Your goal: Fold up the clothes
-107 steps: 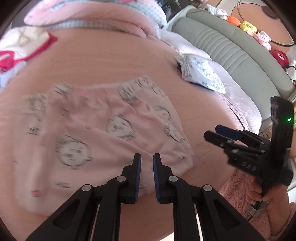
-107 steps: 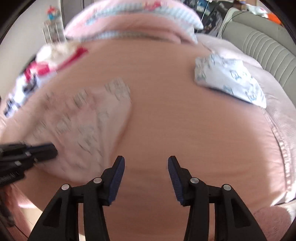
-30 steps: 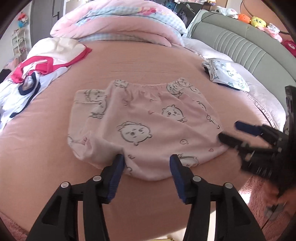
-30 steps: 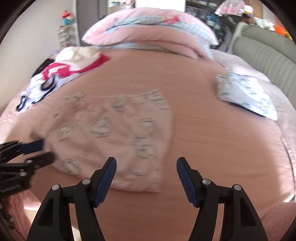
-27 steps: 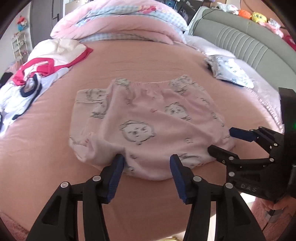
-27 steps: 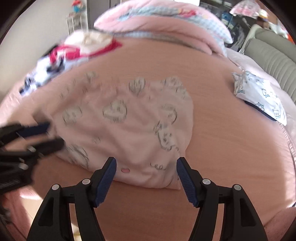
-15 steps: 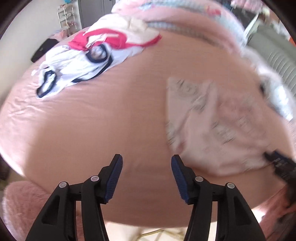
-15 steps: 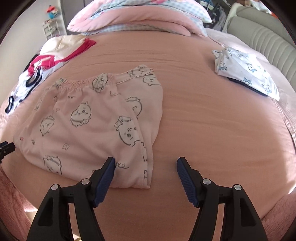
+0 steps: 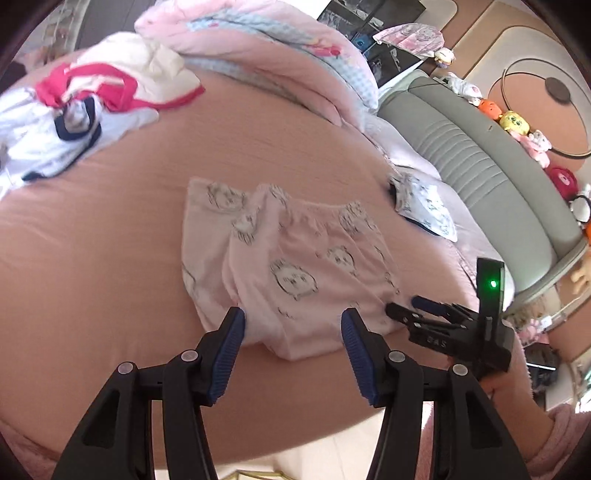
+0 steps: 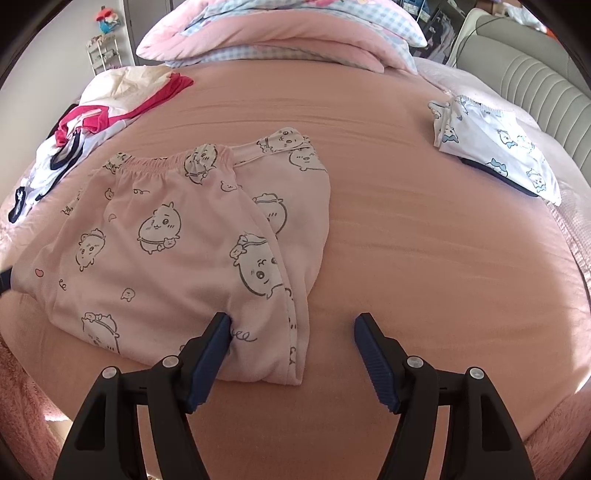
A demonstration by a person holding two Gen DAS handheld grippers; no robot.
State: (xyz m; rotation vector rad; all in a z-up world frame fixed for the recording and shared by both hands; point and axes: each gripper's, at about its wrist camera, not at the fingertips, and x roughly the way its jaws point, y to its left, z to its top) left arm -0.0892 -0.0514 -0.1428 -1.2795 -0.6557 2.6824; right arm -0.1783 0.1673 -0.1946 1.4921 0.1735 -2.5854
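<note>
Pink cartoon-print pants lie folded on the pink bed sheet, near the front edge; they also show in the right wrist view. My left gripper is open and empty, its fingers just above the pants' near hem. My right gripper is open and empty at the pants' near right corner; it also shows in the left wrist view, open, beside the pants' right edge.
A folded white printed garment lies at the right of the bed. A pile of unfolded red, white and navy clothes sits at the far left. A pink duvet is at the back, a grey headboard to the right.
Earlier my left gripper was shut over the pants; it opened. The left view swung away to the left and back onto the pants. The right gripper moved to the pants' right corner.
</note>
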